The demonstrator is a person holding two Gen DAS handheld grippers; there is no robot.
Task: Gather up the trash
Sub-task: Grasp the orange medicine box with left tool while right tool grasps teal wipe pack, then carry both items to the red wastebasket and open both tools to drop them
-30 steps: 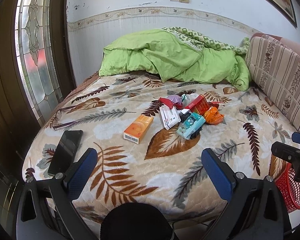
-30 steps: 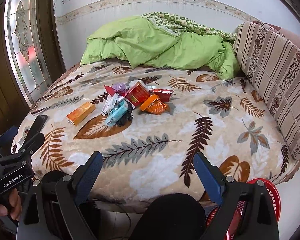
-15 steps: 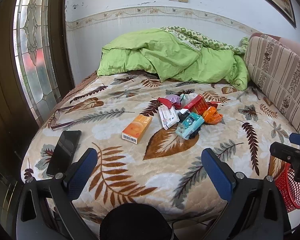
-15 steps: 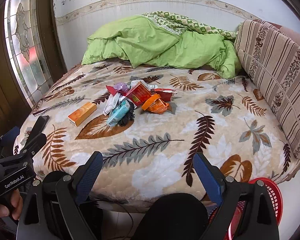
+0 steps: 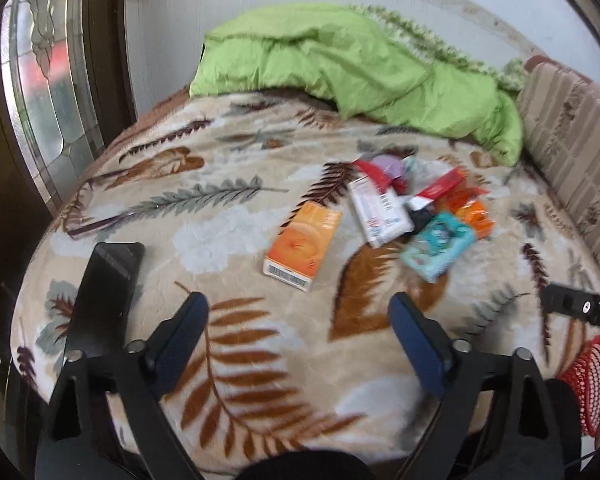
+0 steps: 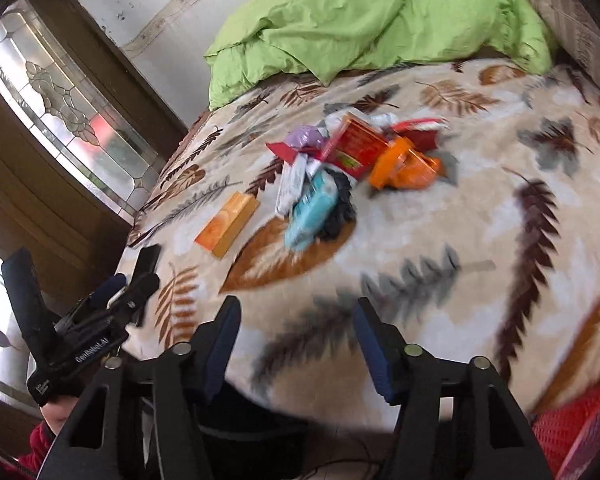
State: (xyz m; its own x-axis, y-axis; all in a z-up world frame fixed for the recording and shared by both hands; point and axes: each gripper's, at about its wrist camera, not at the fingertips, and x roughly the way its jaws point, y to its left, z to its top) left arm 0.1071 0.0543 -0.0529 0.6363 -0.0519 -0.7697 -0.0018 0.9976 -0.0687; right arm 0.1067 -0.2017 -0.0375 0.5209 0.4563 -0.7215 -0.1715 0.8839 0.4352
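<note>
Left gripper [image 5: 298,332] and right gripper [image 6: 296,334]: jaws closing, nothing between them. Heap of coloured packets and wrappers [image 5: 416,212] mid-bed on leaf-print blanket [image 5: 236,216]; orange carton [image 5: 303,246] beside it, barcode readable only as bars.

**Item count, bed surface**

One orange cardboard carton [image 5: 303,246], lying flat and apart from the heap. One white printed packet [image 5: 378,212]. One teal plastic wrapper [image 5: 437,248]. One red flat box [image 6: 358,148]. One orange crumpled foil wrapper [image 6: 406,165]. One lilac crumpled scrap [image 6: 306,137]. Further pieces in the heap are too blurred to count. One black slab phone [image 5: 106,292] near the left edge. One green rumpled duvet [image 5: 352,72] at the far edge. One red mesh basket [image 5: 590,380] beside the near right corner.
</note>
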